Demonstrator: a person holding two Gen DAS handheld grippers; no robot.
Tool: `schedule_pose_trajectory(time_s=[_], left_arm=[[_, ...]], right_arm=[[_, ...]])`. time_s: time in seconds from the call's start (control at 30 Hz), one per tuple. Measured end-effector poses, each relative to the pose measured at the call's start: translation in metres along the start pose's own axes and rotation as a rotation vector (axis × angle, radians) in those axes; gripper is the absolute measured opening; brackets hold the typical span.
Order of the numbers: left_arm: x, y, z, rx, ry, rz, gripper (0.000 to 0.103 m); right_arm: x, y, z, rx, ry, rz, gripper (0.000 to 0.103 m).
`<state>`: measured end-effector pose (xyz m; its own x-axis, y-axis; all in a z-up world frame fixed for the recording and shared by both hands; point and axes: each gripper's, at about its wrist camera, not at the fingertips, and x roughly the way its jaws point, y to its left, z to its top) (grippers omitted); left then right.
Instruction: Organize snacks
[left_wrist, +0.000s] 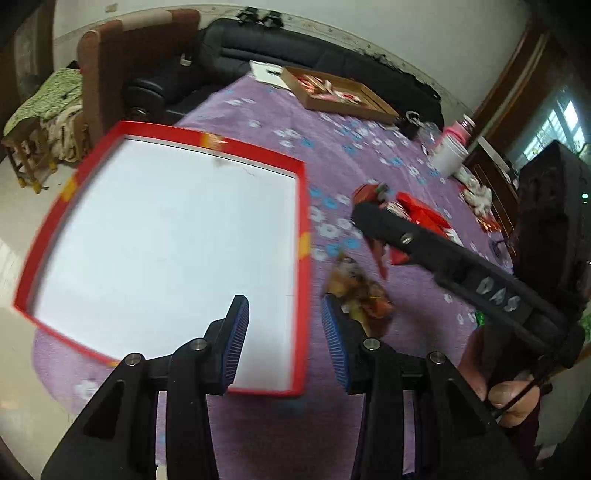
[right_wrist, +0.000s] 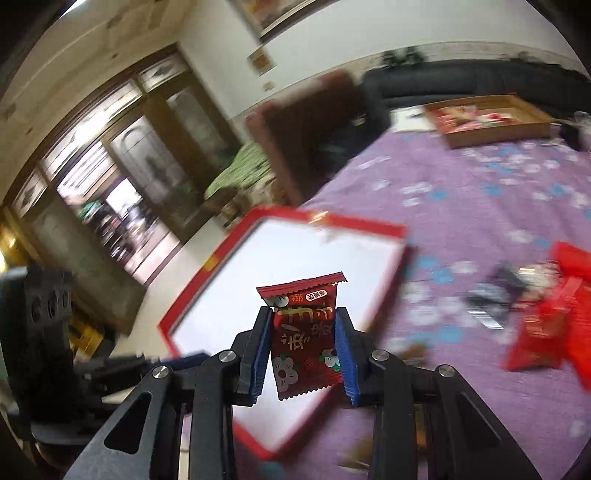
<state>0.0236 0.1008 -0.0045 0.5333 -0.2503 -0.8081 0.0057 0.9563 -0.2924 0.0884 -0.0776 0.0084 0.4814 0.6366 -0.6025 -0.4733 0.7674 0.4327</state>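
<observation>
The right tool, clamped on a snack packet, should be lowered over the red tray; the left tool is held apart, empty.

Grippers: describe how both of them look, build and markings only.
Both are matte black plastic linkages with silver pivot bolts. The fingers carry ribbed blue pads. The left gripper and right gripper look alike. In the left wrist view the right gripper's long black body bears pale letters reading roughly "DAS".

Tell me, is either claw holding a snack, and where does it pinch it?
The right claw pinches a dark red snack packet by its side edges, around the middle. The left claw holds nothing.
</observation>
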Motion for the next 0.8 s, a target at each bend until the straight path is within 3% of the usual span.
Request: schedule_pose_trajectory(time_s=[0.13,0.23,0.33,0.43,0.6,0.7,0.77,0.8], left_arm=[[0.036,-0.043,0.004,0.025,0.080,0.030,0.039],[0.062,-0.051,0.004,-0.045,0.146,0.050,0.039],[0.075,-0.052,0.009,-0.113,0.164,0.080,0.058],[0.083,-0.054,0.012,-0.156,0.182,0.105,0.061],[0.108,-0.075,0.008,-0.122,0.231,0.166,0.078],[0.112,-0.088,0.005,-0.039,0.194,0.203,0.076],[0.111,-0.095,0.003,0.037,0.158,0.217,0.058],[0.110,-0.096,0.003,0.050,0.154,0.205,0.056]], right_arm=[[-0.053,-0.039,-0.001,0.037,-0.088,-0.085,0.033],[-0.087,-0.063,-0.011,0.066,-0.138,-0.112,0.033],[-0.105,-0.078,-0.019,0.085,-0.171,-0.118,0.034],[-0.109,-0.091,-0.024,0.111,-0.179,-0.100,0.033],[-0.108,-0.112,-0.033,0.155,-0.169,-0.091,0.034],[-0.108,-0.122,-0.038,0.175,-0.165,-0.097,0.034],[-0.111,-0.122,-0.040,0.176,-0.165,-0.101,0.034],[-0.112,-0.122,-0.040,0.176,-0.168,-0.106,0.034]])
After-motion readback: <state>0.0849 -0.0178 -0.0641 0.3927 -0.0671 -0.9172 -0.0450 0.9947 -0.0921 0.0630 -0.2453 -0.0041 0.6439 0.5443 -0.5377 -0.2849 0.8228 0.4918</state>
